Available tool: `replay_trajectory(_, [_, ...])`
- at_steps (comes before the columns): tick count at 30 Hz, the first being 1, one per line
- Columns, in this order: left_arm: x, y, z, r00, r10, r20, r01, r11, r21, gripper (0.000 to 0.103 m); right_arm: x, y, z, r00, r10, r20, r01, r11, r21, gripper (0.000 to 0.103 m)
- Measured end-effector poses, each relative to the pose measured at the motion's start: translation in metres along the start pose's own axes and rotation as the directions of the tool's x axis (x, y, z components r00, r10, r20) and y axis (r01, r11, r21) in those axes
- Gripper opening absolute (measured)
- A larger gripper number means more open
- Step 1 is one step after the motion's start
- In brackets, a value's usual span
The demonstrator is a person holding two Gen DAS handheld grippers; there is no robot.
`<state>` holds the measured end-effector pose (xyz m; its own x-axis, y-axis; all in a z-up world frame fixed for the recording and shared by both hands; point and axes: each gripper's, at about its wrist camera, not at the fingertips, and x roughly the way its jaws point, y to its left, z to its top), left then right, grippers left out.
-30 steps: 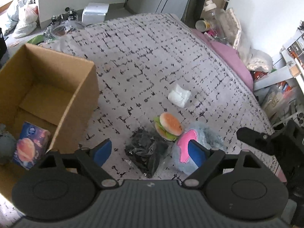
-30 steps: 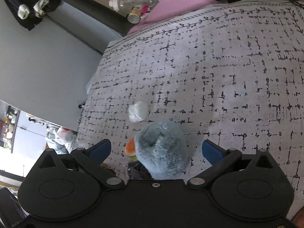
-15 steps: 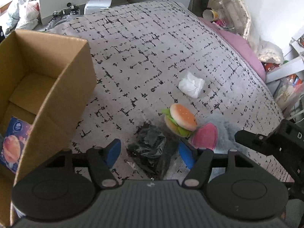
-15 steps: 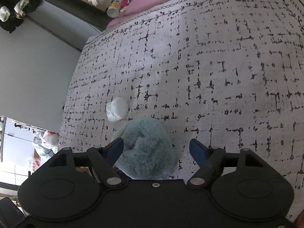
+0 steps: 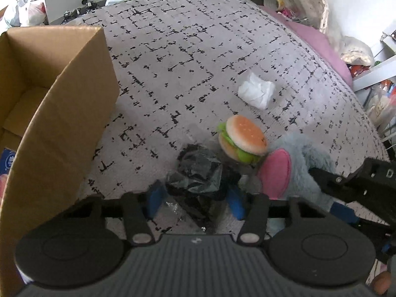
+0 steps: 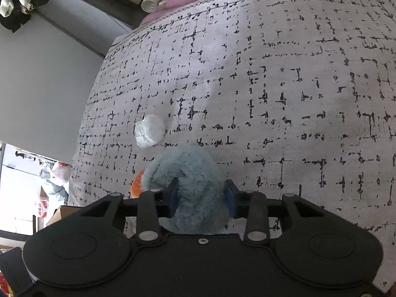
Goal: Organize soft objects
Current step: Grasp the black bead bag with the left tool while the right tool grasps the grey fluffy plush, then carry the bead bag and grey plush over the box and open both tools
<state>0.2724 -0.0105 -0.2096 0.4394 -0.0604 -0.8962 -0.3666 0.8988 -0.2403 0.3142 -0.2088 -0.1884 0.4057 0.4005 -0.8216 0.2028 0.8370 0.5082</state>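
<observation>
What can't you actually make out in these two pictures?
- Box contents: left view, the near wall and picture edge hide most.
- Black bag contents: left view, crumpled plastic, blurred.
- Burger toy: right view, mostly behind the plush.
- Plush's face: both views, the right gripper and fur cover it.

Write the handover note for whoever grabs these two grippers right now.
Left gripper: fingers closed around the black plastic bag on the bed cover.
Right gripper: shut on the blue-grey plush.
Burger toy and white wad lie loose on the cover.
Cardboard box, at left, already holds a blue packet.
Left: box both held items, then the burger and wad.
</observation>
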Motion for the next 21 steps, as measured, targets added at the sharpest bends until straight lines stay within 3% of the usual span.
replay_trajectory(6, [-0.013,0.001,-0.001,1.000,0.008,0.019,-0.007,1.000,-0.014,0.037,-0.011,-0.003,0.000,1.000,0.017,0.016,-0.018,1.000,0.013,0.028])
replay_trajectory(21, [-0.070,0.005,0.002,0.995,-0.032,0.099,0.031,0.999,0.012,0.036,-0.046,-0.002,-0.004,0.993,0.074,0.088,-0.074,0.997,0.003,0.028])
